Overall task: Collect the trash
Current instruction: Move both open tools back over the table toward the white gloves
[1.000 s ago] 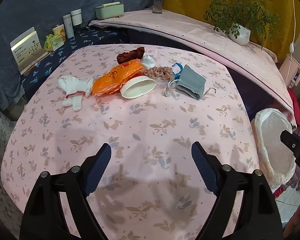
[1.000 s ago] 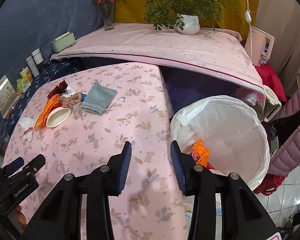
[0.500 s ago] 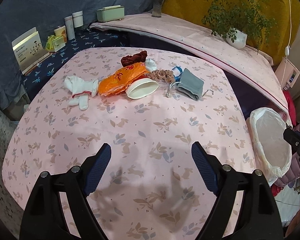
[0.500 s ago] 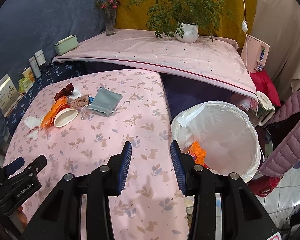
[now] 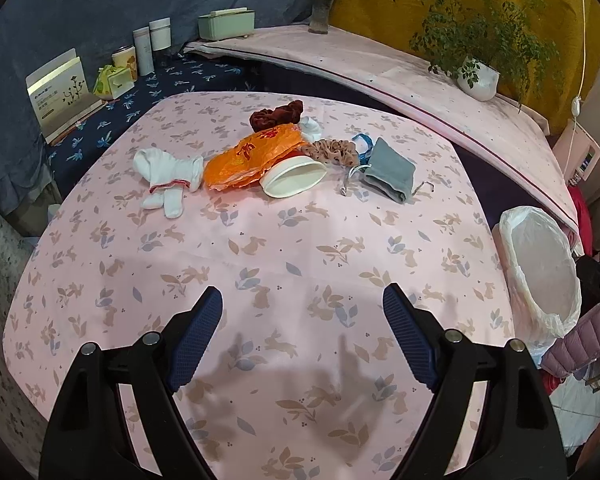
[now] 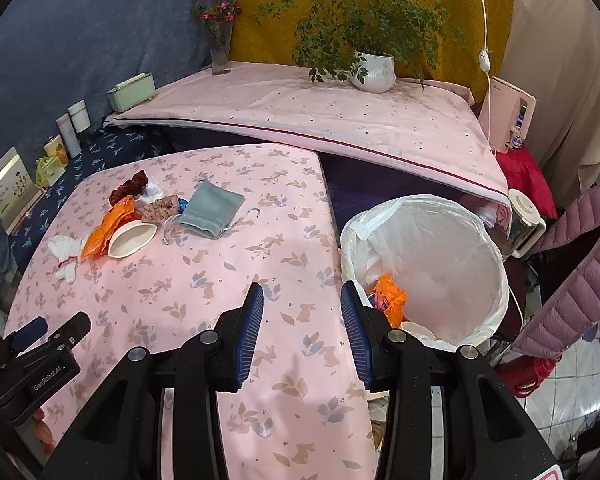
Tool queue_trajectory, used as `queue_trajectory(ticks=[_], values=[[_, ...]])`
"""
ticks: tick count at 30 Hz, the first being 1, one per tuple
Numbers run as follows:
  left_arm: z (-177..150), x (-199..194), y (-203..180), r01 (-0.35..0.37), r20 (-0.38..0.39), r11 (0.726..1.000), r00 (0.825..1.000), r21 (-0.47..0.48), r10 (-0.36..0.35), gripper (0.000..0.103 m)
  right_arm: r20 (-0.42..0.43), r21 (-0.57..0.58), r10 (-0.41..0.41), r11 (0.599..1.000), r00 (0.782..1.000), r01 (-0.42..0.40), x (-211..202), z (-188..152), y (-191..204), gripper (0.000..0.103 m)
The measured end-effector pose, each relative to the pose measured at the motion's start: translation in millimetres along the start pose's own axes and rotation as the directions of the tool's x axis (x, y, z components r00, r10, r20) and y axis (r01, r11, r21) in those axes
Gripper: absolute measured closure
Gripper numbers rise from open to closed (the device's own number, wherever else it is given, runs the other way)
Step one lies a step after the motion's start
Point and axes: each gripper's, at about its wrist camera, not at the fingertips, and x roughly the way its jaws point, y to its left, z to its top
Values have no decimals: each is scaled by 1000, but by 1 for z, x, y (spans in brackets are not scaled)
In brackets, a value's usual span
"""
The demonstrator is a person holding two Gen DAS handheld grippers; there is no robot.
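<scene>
The left gripper [image 5: 302, 306] hangs over the near part of the table [image 5: 260, 248] with its blue-padded fingers spread wide and nothing between them. The right gripper [image 6: 302, 304] is also released and empty, its fingers set closer together, poised above the table's right edge just beside the trash bin [image 6: 480, 240].

The trash lies in a cluster at the far side of the pink rabbit-print tablecloth: a crumpled orange plastic bag [image 5: 248, 156] printed with red characters too creased to read, and a white paper bowl [image 5: 294, 178] tipped on its side, touching the bag. Around them sit a pair of white socks [image 5: 168, 178] to the left, a dark red scrunchie [image 5: 276, 114] behind, a tan scrunchie [image 5: 334, 152] and a grey drawstring pouch [image 5: 390, 168] to the right.

The bin, lined with a white plastic bag, stands on the floor against the table's right edge. Inside it are an orange wrapper [image 6: 390, 300] and a white paper cup [image 6: 418, 330].

In the right wrist view the left gripper's body reads "GenRobot.AI". A white card [image 5: 58, 94] with a plant drawing and small unreadable print stands on the navy bench to the left
</scene>
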Motion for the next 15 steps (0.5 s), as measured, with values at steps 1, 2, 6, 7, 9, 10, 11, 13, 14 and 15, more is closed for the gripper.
queue_trajectory(ticks=[1,2,6,7,9,10,11,13,14,15], values=[[1,1,1,2,-1,1000,1000,-2,-2,25,-2,-2,0,1000,1000,0,2,1,2,63],[1,1,2,3,0,1000,1000,-4,-3,25,-2,-5,-3,1000,1000,3,2,2,4,63],[5,2,8,2,1,1000,1000,-19,-2,25,-5,-16,0,1000,1000,0,4,6,12,63],[6,2,11,1,2,1000,1000,-26,-1,25,-4,-17,7,1000,1000,-7,4,6,14,63],[8,4,17,-2,1,999,1000,-42,2,25,-1,-17,22,1000,1000,-22,4,8,18,63],[9,4,20,-3,2,999,1000,-48,3,25,3,-17,29,999,1000,-29,4,8,21,61],[9,5,24,-8,3,998,1000,-54,8,25,9,-16,35,999,999,-35,3,8,25,55],[8,4,32,-21,2,997,1000,-70,21,24,8,-19,49,999,999,-49,5,7,32,50],[7,4,38,-27,1,996,1000,-81,27,24,4,-24,58,998,998,-57,7,8,36,49],[6,4,43,-37,1,995,999,-90,37,23,1,-31,67,997,998,-67,9,8,41,49]])
